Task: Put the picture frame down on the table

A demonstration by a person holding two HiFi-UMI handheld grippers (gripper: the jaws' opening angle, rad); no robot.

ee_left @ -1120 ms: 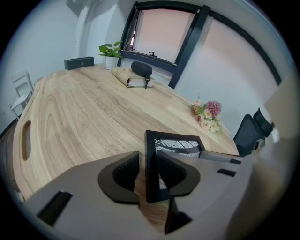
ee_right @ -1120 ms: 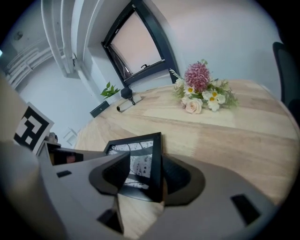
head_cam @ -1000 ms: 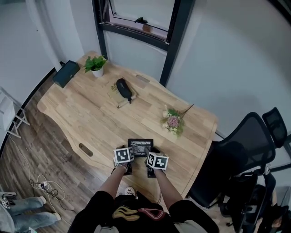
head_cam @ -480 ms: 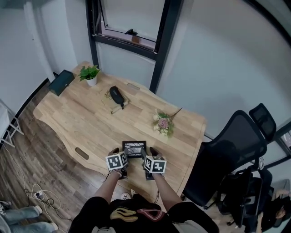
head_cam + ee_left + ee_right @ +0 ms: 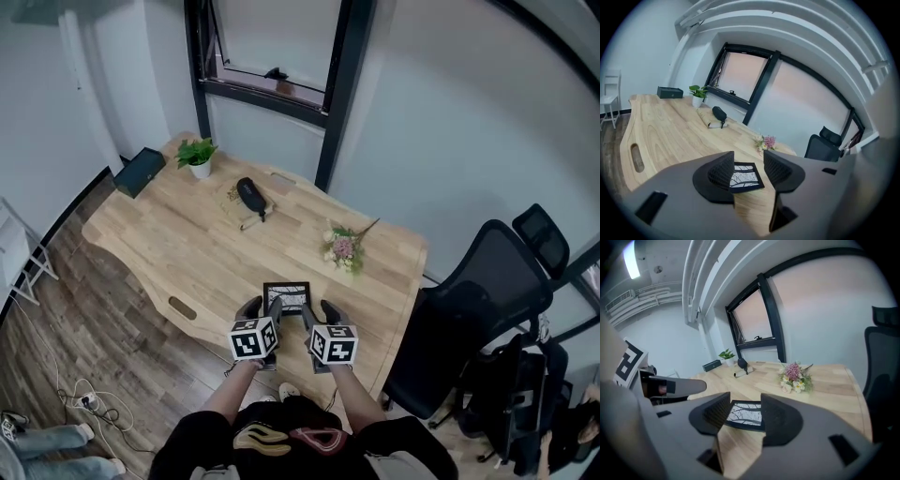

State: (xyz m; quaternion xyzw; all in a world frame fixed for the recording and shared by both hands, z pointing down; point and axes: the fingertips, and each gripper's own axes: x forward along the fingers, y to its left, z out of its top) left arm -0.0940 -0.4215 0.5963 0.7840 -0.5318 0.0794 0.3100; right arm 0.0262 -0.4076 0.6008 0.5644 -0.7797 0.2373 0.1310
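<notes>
The black picture frame (image 5: 287, 297) lies flat on the wooden table (image 5: 187, 244) near its front edge, with a branch pattern showing in it. My left gripper (image 5: 263, 308) hovers just short of the frame's left near corner with its jaws spread. My right gripper (image 5: 318, 313) is at the right near corner, also open. In the left gripper view the frame (image 5: 743, 175) shows between the parted jaws of the left gripper (image 5: 748, 159), untouched. The right gripper view shows the frame (image 5: 746, 414) beyond the open right gripper (image 5: 745, 401). Neither gripper holds anything.
A flower bouquet (image 5: 345, 248) lies past the frame at right. A black case on a book (image 5: 250, 195), a potted plant (image 5: 197, 155) and a dark box (image 5: 141, 171) sit farther back. An office chair (image 5: 478, 309) stands at the table's right end. A slot (image 5: 182, 307) cuts the table's front left.
Both grippers have drawn back toward me from the frame's sides. The frame stays flat on the table. My head view has shifted slightly.
</notes>
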